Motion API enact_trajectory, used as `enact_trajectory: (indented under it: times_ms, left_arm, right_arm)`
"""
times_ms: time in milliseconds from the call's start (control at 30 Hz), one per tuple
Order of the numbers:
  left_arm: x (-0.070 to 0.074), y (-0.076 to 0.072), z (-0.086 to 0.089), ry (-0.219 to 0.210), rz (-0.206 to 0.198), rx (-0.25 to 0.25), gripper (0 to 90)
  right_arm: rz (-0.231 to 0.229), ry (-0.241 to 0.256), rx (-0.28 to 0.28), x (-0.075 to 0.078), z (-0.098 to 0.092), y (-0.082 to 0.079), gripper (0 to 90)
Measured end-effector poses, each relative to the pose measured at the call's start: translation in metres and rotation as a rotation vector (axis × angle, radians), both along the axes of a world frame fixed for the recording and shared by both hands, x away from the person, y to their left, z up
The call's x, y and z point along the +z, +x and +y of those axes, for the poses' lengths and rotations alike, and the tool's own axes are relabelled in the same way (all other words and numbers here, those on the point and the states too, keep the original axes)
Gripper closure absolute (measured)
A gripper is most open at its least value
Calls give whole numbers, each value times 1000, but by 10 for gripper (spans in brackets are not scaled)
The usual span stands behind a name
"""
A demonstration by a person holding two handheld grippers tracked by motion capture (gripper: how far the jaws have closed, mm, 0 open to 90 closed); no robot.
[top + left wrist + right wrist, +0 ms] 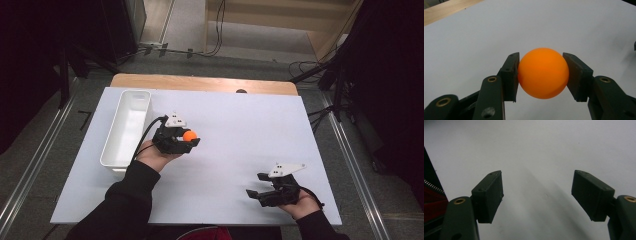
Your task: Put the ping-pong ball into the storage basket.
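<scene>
Black jaws of the left tool (541, 75) are closed on a small, smooth orange plastic ball (543, 73), held across its middle above the white tabletop (240, 145), beside a long white plastic bin (125, 129). It is judged light, rigid and slippery. The right tool (537, 195) is held wide open and empty.

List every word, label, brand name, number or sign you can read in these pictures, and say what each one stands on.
There is no readable text.
The orange ball, clamped in the left gripper, has no print on the side facing the camera.
The white bin and the white table sheet are unmarked.
The small dark marks on the right gripper's grey plate are too small to read.
</scene>
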State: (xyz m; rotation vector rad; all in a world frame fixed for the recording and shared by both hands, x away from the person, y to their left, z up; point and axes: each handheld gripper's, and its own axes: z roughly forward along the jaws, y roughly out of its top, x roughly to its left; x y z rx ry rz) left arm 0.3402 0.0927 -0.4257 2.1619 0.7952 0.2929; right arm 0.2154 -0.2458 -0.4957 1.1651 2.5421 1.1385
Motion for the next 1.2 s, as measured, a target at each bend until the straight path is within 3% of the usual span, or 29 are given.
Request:
enact_trajectory:
  times_ms: [1200]
  left_arm:
    - [15, 9, 35, 6, 25, 58, 498]
  right_arm:
    - [0, -1, -2, 0, 0, 0, 240]
